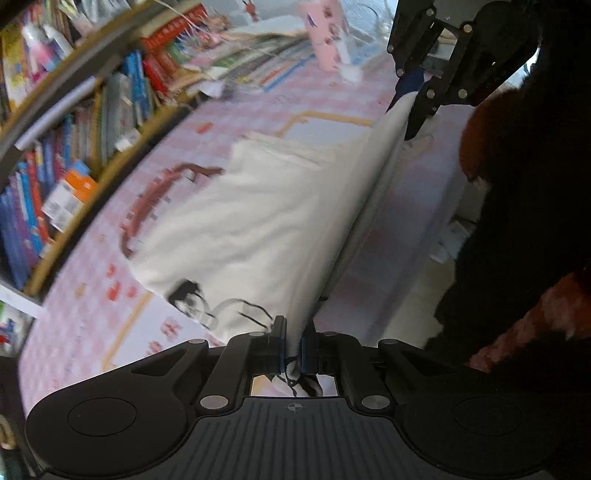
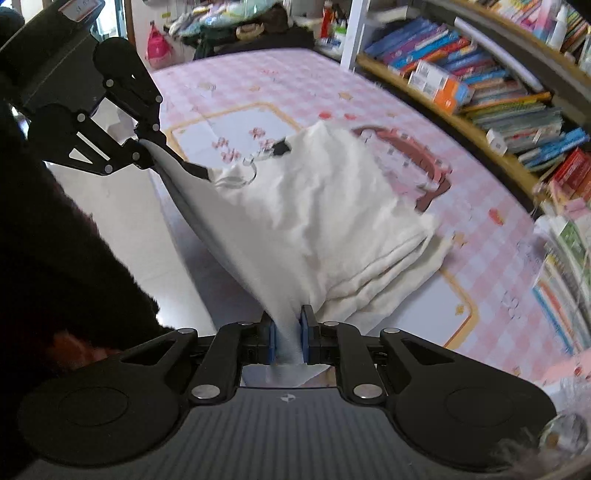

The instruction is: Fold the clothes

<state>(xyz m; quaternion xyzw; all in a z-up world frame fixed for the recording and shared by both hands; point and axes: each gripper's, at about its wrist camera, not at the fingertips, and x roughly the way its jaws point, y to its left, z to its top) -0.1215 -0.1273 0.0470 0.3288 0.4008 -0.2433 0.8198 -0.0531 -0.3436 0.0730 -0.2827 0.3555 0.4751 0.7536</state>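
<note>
A white garment with a black printed figure lies on a pink checked tablecloth. It also shows in the right wrist view. My left gripper is shut on one edge of the garment. My right gripper is shut on the other end of that edge. The edge is lifted and stretched taut between the two grippers along the table's near side, and the rest of the cloth slopes down to the table. The right gripper shows at the top of the left wrist view, and the left gripper at the upper left of the right wrist view.
Bookshelves packed with books run along the far side of the table. A pink carton and stacked books stand at one table end. The person's dark fuzzy sleeve is close by. Light floor lies beyond the near table edge.
</note>
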